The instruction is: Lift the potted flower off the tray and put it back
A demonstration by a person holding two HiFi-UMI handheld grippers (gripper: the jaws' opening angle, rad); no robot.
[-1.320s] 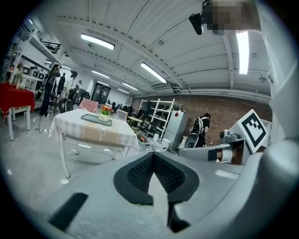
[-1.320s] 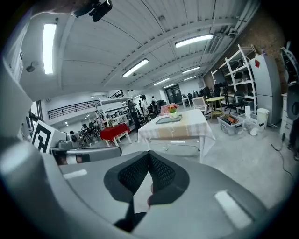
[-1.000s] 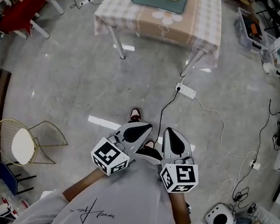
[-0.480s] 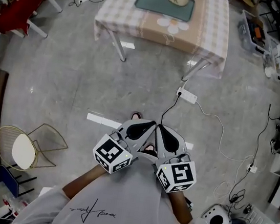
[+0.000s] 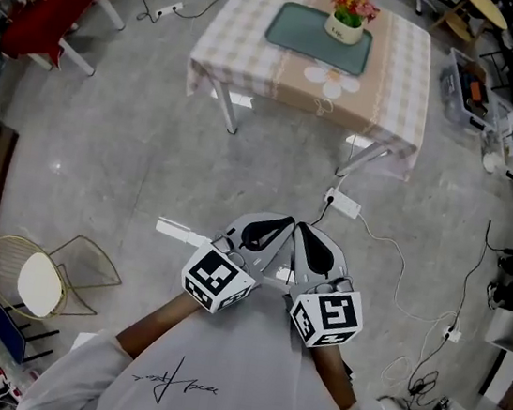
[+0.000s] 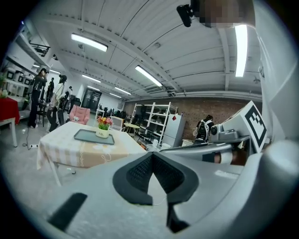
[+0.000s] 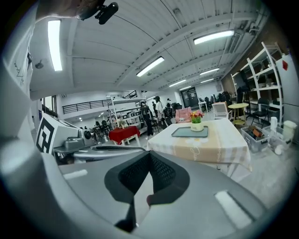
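In the head view, we had the left gripper [image 5: 279,225] and right gripper [image 5: 305,234] side by side above the floor [image 5: 130,163], well apart from the bench [image 5: 387,85], where the potted flower [image 5: 348,18] stood at the far right corner of the tray [image 5: 305,31]. In the left gripper view, our fingers [image 6: 138,173] were clenched together on nothing, with the flower far ahead on the left. In the right gripper view, the fingers [image 7: 163,175] were likewise clenched and empty, with the flower on its tray ahead to the right.
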